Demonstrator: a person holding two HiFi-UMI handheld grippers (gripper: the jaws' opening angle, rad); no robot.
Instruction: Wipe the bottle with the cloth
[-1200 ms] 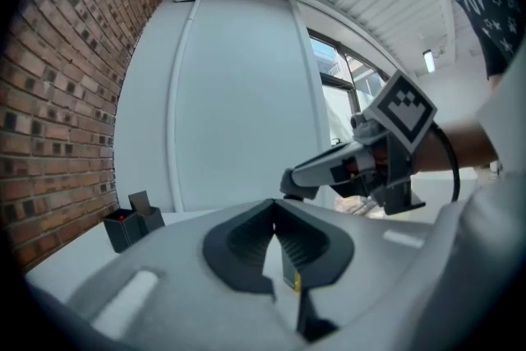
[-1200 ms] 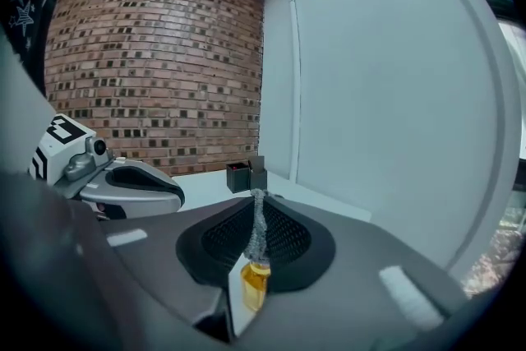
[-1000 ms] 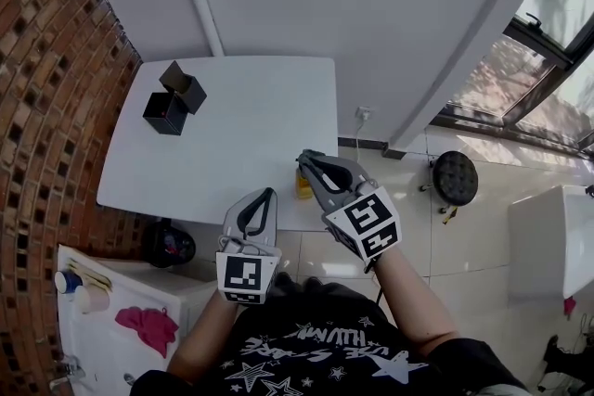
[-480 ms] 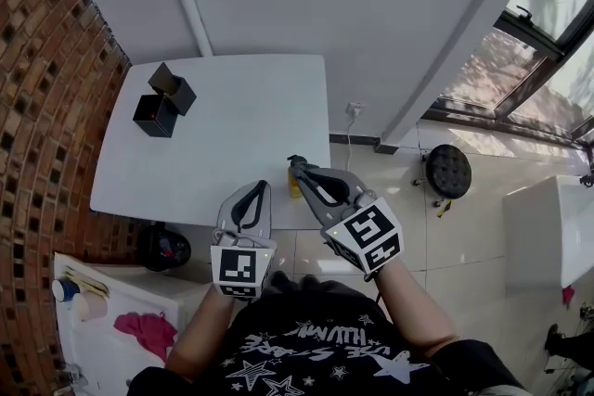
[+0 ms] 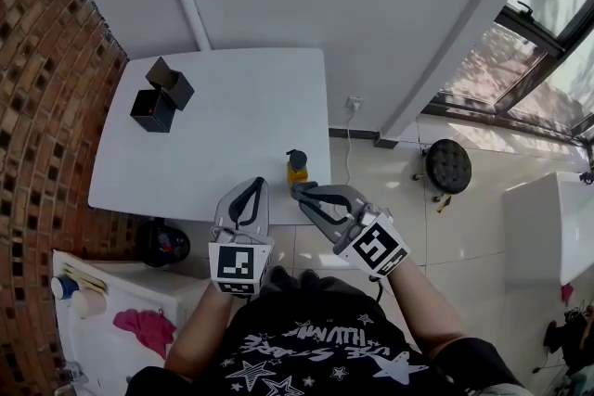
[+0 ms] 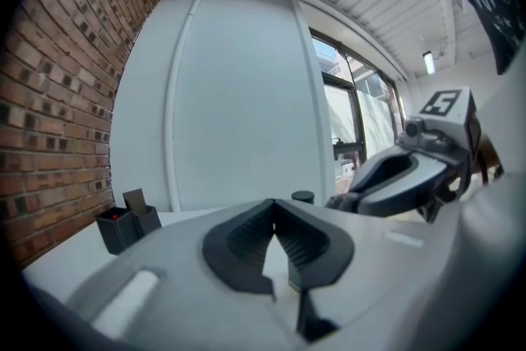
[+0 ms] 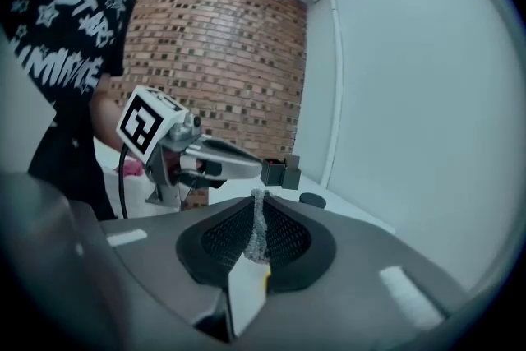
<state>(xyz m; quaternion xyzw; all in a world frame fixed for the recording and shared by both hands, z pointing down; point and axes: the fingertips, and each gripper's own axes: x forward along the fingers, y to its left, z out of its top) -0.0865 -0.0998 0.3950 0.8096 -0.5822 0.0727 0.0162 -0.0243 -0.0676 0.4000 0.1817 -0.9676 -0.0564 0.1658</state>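
A small bottle (image 5: 296, 168) of yellow liquid with a black cap stands upright near the front right edge of the white table (image 5: 223, 134). Just in front of it, over the table's edge, is my right gripper (image 5: 299, 191), apart from the bottle. It is shut on a thin grey cloth (image 7: 260, 226) that stands up between the pads. My left gripper (image 5: 258, 185) hovers at the table's front edge to the bottle's left, shut with nothing in it. Only the bottle's cap (image 6: 302, 196) shows over the left jaws; the cap (image 7: 312, 199) also peeks over the right ones.
Two open black boxes (image 5: 160, 97) sit at the table's far left corner. A brick wall runs along the left, a white wall behind. On the tiled floor to the right stands a round black stool (image 5: 449, 169). A white cabinet with a pink rag (image 5: 145, 326) is at lower left.
My right gripper has drawn back from the bottle toward me with the cloth, leaving the bottle in plain sight. The left gripper has barely moved.
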